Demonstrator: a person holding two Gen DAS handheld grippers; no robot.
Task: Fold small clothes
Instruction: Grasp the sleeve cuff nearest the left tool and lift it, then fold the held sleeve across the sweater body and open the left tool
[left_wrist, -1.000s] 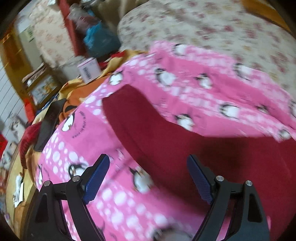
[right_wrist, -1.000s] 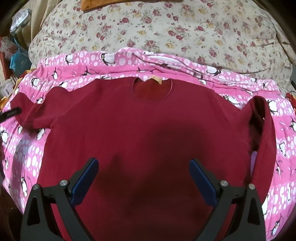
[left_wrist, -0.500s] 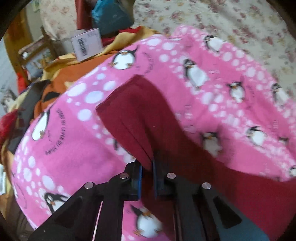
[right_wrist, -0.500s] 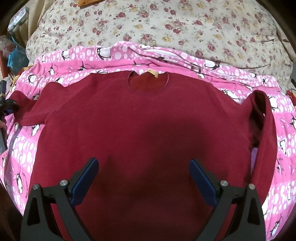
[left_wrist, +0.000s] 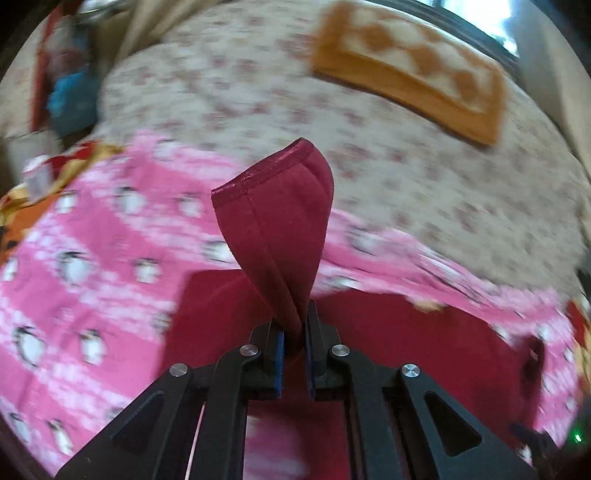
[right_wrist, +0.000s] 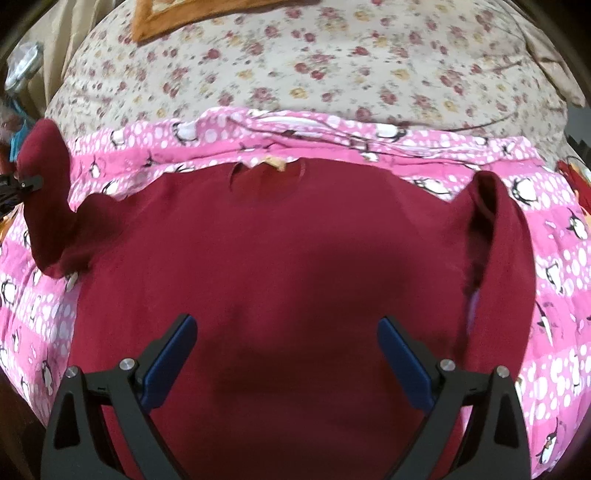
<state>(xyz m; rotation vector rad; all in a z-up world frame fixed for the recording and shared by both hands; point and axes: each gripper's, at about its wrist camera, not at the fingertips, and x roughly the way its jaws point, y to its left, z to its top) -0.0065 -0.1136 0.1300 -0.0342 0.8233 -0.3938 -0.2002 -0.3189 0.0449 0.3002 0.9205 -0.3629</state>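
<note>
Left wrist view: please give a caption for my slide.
Left gripper shut on the dark red shirt's sleeve, lifted above the pink penguin blanket.

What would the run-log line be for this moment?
step: sleeve fold | left gripper: shut on sleeve, lifted | right gripper: open, above maroon shirt | surface: penguin blanket

left wrist: close, low, facing bed | right wrist: above, looking down | shared: maroon shirt (right_wrist: 295, 258)

A floral bedspread (right_wrist: 332, 66) covers the bed, with a pink penguin-print blanket (right_wrist: 554, 236) spread over it. An orange patterned cushion (left_wrist: 410, 70) lies near a bright window (left_wrist: 476, 9).
</note>
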